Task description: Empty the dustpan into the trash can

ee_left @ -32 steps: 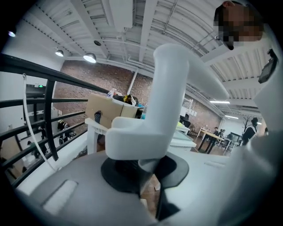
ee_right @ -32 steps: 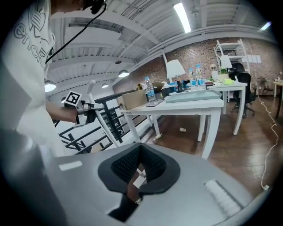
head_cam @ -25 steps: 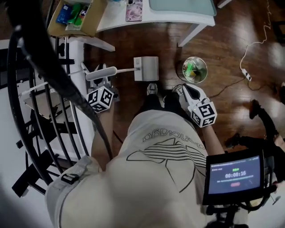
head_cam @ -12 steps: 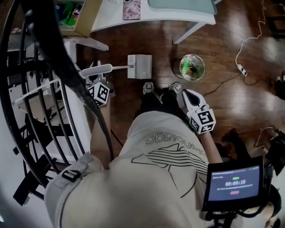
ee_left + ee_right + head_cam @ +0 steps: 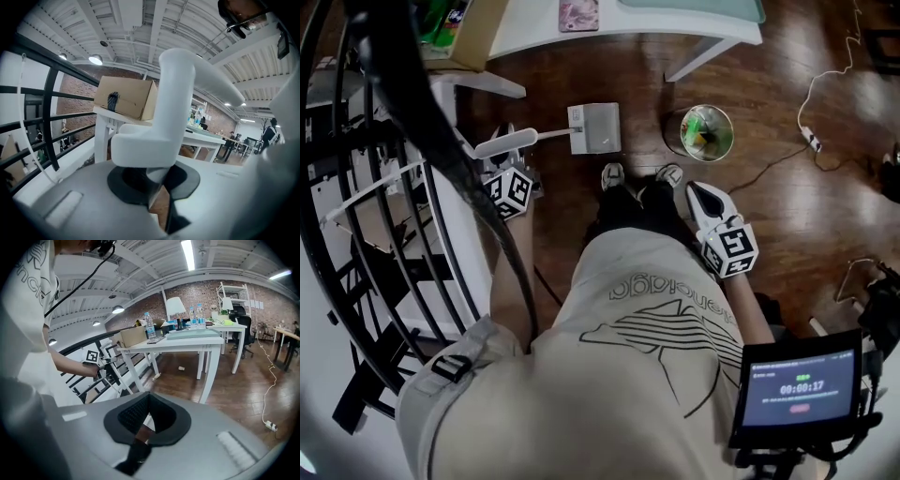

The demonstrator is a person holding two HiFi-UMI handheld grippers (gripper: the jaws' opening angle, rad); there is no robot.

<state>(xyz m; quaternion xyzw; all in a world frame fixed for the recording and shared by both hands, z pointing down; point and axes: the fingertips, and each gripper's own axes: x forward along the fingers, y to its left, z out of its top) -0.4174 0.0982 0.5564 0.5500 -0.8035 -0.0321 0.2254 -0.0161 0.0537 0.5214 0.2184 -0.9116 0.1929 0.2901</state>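
White handle (image 5: 176, 108) is clamped in the left gripper (image 5: 508, 161), jaws narrow, near its free end. Risk, my read: the grip is far from the pan, so the dustpan (image 5: 593, 128) may sag or roll in the jaws. Further right, the trash can (image 5: 682, 127) mouth looks about as wide as the pan, so tipping before it's centred over the rim would spill on the wood floor (image 5: 769, 103). A low swing could knock the can over.

Layout: black railing (image 5: 412, 244) far left, left gripper just beside it. Dustpan sticks out rightward from it, pan low over the floor; touching or not, can't tell. Contents not visible. Can sits right of the pan, near but apart, green rubbish inside. Right gripper (image 5: 701, 195) is below the can in the head view, jaws together, empty.
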